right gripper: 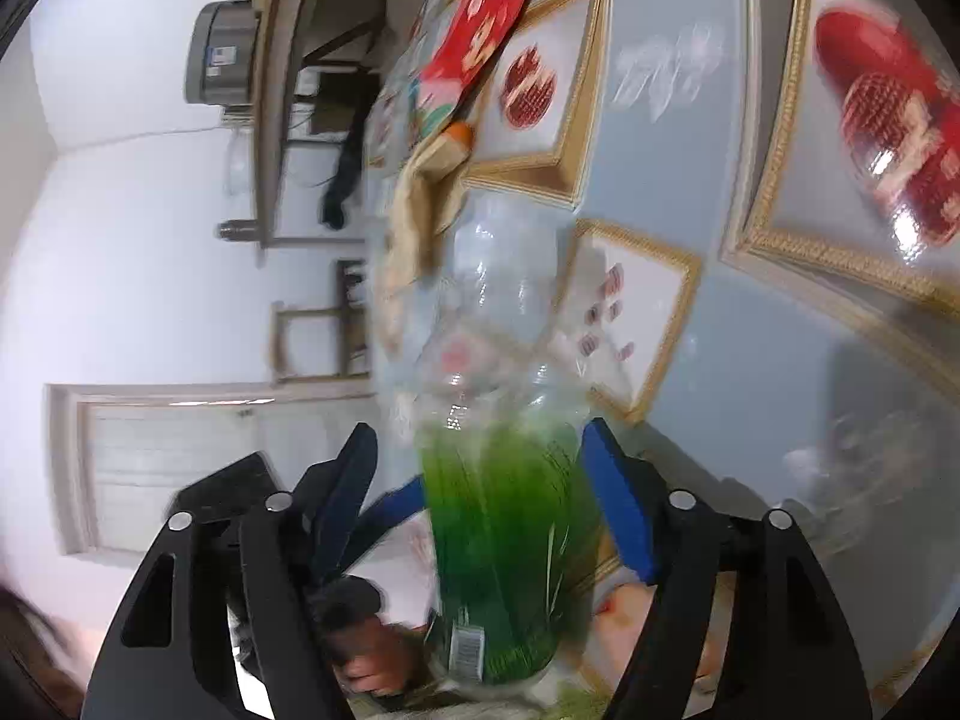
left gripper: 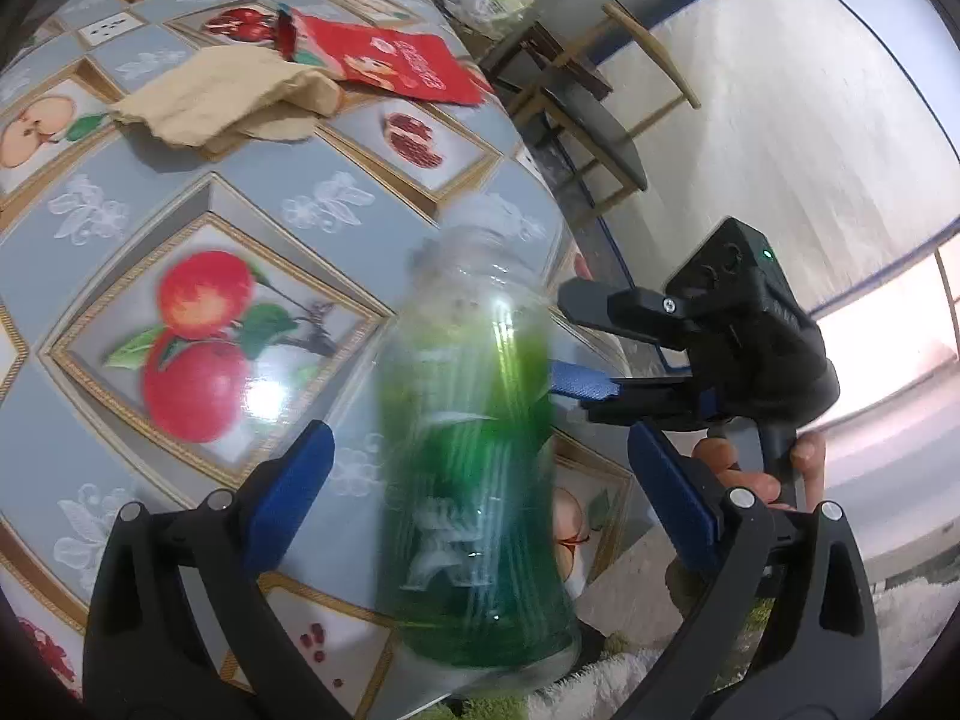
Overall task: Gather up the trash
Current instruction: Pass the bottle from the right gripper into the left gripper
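A clear plastic bottle (left gripper: pixel 474 450) with a green label and no cap is held over the table's near edge, blurred. In the right wrist view the bottle (right gripper: pixel 504 510) stands between the fingers of my right gripper (right gripper: pixel 480 429), which is shut on its label. From the left wrist view, the right gripper (left gripper: pixel 561 336) comes in from the right against the bottle's side. My left gripper (left gripper: pixel 480 438) is open, with its blue pads wide on both sides of the bottle and touching nothing. One blue finger (right gripper: pixel 390 501) of the left gripper shows beside the bottle.
The fruit-patterned table (left gripper: pixel 180 228) carries a crumpled beige paper (left gripper: pixel 228 96) and a red snack packet (left gripper: pixel 390 60) at its far side. A red-labelled object (right gripper: pixel 888 132) lies blurred on the table. A wooden chair (left gripper: pixel 588 120) stands beyond the table's edge. A hand (left gripper: pixel 750 468) holds the right gripper's handle.
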Available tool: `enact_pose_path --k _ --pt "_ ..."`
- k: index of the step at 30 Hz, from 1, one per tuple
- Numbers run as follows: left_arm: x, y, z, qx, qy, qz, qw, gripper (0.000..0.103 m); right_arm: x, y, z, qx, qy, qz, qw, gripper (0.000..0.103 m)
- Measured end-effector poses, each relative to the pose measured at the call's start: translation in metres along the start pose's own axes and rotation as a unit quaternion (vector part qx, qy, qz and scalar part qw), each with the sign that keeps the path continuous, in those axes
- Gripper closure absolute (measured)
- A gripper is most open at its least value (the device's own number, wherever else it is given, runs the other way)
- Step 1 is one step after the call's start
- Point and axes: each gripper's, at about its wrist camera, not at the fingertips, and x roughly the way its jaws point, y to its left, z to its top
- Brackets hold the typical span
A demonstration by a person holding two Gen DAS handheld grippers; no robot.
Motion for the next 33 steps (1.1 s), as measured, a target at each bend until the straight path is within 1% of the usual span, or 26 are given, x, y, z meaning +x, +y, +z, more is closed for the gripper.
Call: enact_pose_path --k 1,5,7,8,9,11,14,16,17,18,20,22,23,26,28,29,30,31,32,33 --pt "0.0 0.0 -0.001 0.0 0.002 0.002 1.0 0.009 0.007 0.0 0.0 0.005 0.013 0.016 1.0 0.036" --pt "0.002 0.007 -0.001 -0.012 0.006 0.017 0.9998 0.009 0.025 0.002 -0.002 0.008 0.041 0.035 0.998 0.036" --pt "0.004 0.013 0.0 -0.024 0.012 0.026 0.9993 0.013 0.034 0.002 -0.001 0.012 0.054 0.053 0.997 0.036" --pt "0.005 0.016 0.002 -0.028 0.015 0.03 0.999 0.018 0.036 0.003 -0.001 0.012 0.055 0.054 0.997 0.036" --pt "0.007 0.019 0.004 -0.035 0.02 0.038 0.9985 0.024 0.038 0.004 0.0 0.012 0.055 0.05 0.997 0.036" --pt "0.01 0.024 0.007 -0.04 0.025 0.043 0.998 0.028 0.039 0.004 0.002 0.01 0.044 0.035 0.998 0.036" --pt "0.016 0.031 0.011 -0.052 0.036 0.05 0.9967 0.036 0.027 0.0 0.001 0.003 0.025 0.018 1.0 0.036" --pt "0.019 0.036 0.012 -0.061 0.041 0.056 0.9957 0.042 0.019 -0.003 0.001 0.004 0.016 0.015 1.0 0.036" --pt "0.02 0.037 0.012 -0.066 0.043 0.057 0.9952 0.048 0.016 -0.004 0.001 0.005 0.013 0.014 1.0 0.036" --pt "0.018 0.039 0.01 -0.071 0.042 0.057 0.995 0.049 0.012 -0.005 0.0 0.004 0.007 0.008 1.0 0.036" --pt "0.015 0.043 0.008 -0.085 0.038 0.048 0.9945 0.049 0.004 -0.007 -0.002 -0.001 -0.001 -0.004 1.0 0.036" --pt "0.009 0.043 0.001 -0.09 0.038 0.051 0.9939 0.049 0.001 -0.007 -0.002 -0.008 -0.006 -0.016 1.0 0.036" --pt "0.007 0.043 -0.002 -0.089 0.039 0.055 0.9937 0.049 0.0 -0.006 -0.003 -0.011 -0.008 -0.022 1.0 0.036" --pt "-0.006 0.044 -0.016 -0.094 0.04 0.066 0.9926 0.049 -0.006 -0.002 -0.002 -0.035 -0.021 -0.057 0.998 0.036" --pt "-0.011 0.043 -0.021 -0.094 0.038 0.086 0.9911 0.049 -0.008 0.004 -0.002 -0.056 -0.03 -0.082 0.995 0.036" --pt "-0.014 0.043 -0.023 -0.093 0.038 0.098 0.9901 0.048 -0.009 0.005 -0.002 -0.064 -0.033 -0.091 0.993 0.036" --pt "-0.017 0.042 -0.023 -0.091 0.037 0.104 0.9897 0.044 -0.009 0.007 -0.003 -0.067 -0.035 -0.097 0.992 0.035" --pt "-0.019 0.043 -0.024 -0.09 0.034 0.106 0.9897 0.041 -0.009 0.008 -0.003 -0.072 -0.038 -0.105 0.991 0.032" --pt "-0.02 0.043 -0.023 -0.089 0.029 0.108 0.9897 0.034 -0.007 0.009 -0.002 -0.076 -0.04 -0.111 0.99 0.031" --pt "-0.022 0.044 -0.022 -0.088 0.025 0.112 0.9895 0.033 -0.006 0.011 -0.003 -0.082 -0.043 -0.121 0.988 0.03"
